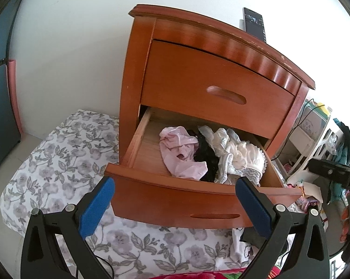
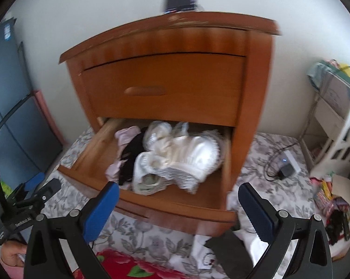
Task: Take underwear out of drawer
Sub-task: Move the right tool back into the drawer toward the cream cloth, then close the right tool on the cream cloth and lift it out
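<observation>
Both the left gripper and right gripper hung with jaws wide apart, holding nothing. The underwear lay heaped inside the pulled-out lower drawer of the wooden nightstand.

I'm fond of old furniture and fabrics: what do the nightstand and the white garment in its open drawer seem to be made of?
The nightstand looks like reddish-brown wood with a glossy varnish: grain lines show, and pale chips mark its top edge. The white garment looks like a smooth, slightly shiny fabric, perhaps satin, with a lace-like patterned trim; the blur leaves this uncertain.
</observation>
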